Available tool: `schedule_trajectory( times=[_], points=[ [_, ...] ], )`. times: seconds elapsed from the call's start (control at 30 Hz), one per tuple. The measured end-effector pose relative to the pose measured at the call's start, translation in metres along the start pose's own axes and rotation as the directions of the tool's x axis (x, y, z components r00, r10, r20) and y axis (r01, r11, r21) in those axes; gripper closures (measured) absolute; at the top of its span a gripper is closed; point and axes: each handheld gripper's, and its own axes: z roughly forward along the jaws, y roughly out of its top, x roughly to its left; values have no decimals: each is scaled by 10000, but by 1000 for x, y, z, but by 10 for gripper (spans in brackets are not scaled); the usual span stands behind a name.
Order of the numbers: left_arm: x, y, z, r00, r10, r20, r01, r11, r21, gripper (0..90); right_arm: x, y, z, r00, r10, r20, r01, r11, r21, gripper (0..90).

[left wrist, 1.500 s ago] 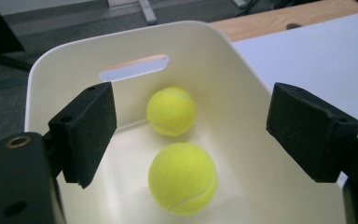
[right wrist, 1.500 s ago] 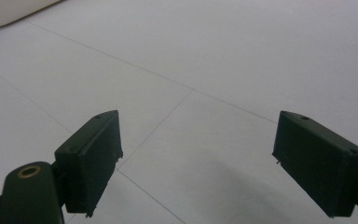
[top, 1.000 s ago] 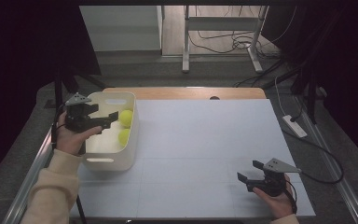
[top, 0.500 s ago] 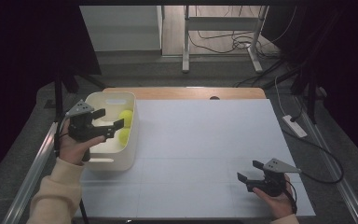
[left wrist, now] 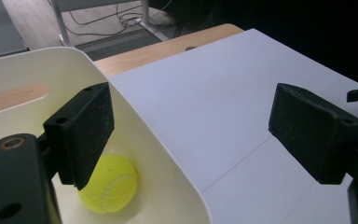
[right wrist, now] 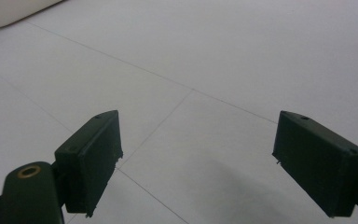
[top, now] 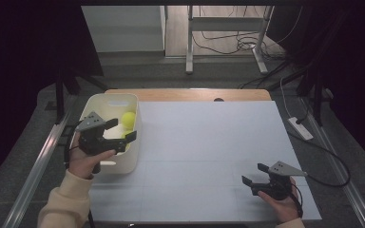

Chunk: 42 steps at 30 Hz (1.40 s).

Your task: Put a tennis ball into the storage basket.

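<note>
so from the high view my left gripper (top: 119, 133) hangs open and empty over the bin (top: 134, 156), the tennis ball (top: 129, 118) just beyond its jaws. left gripper view: one jaw inside the wall, ball (left wrist: 108, 185) beneath, probably untouched; i'd straddle it squarely. right gripper view: my right gripper (right wrist: 196, 163) gapes idle.
</note>
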Motion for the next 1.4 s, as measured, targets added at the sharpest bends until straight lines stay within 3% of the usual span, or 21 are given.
schedule_trajectory(
  times=[0.37, 0.73, 0.93, 1.23, 1.4],
  points=[
    [-14, -16, -2, 9986, 320, 420, -314, 9994, -139, 159, 0, 0, 0, 10000, 61, 26, -61, 10000, -19, 150],
    [-29, -39, -7, 9925, 644, 1038, -617, 9977, -297, 165, 0, 0, 0, 10000, 56, 25, -56, 10000, -16, 149],
    [-32, -52, -5, 9903, 651, 1230, -638, 9979, -143, 167, 0, 0, 0, 10000, 51, 18, -51, 10000, -14, 150],
    [-39, -78, 1, 9798, 879, 1793, -932, 9954, 210, 167, 1, 0, 0, 10000, 43, 15, -43, 10000, 3, 149],
    [-41, -90, 4, 9776, 1120, 1779, -1220, 9915, 459, 166, 0, 0, 0, 10000, 58, -6, -58, 10000, -21, 149]
  ],
)
